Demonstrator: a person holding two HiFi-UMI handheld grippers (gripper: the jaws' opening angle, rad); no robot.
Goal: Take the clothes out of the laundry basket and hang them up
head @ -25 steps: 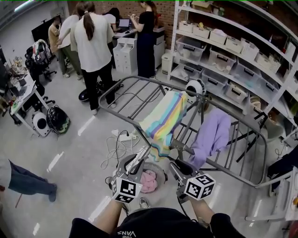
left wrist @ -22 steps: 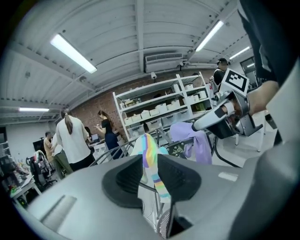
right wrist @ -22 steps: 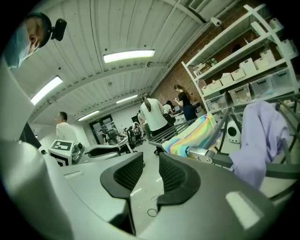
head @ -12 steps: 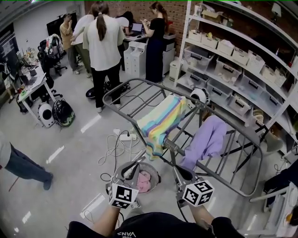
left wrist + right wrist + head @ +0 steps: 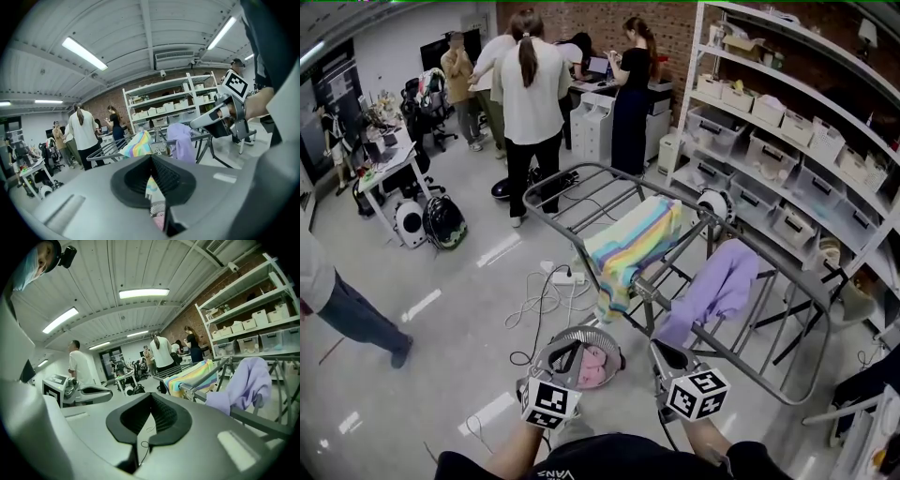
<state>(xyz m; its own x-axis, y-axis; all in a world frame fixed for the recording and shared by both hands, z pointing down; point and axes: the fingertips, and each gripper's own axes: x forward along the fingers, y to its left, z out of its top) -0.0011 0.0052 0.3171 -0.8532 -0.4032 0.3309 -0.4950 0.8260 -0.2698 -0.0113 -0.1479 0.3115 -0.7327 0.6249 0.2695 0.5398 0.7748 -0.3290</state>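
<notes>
left tool jaws just closed on nothing; right tool clenched, empty. laundry basket on floor just ahead of left tool, pink clothes inside; right tool near its right rim. beyond: drying rack bearing striped towel, purple garment.

ahead of jaws: drying rack rail, rainbow cloth and purple garment draped over it
below left jaws: laundry basket
left of jaws: open floor, loose cables
</notes>
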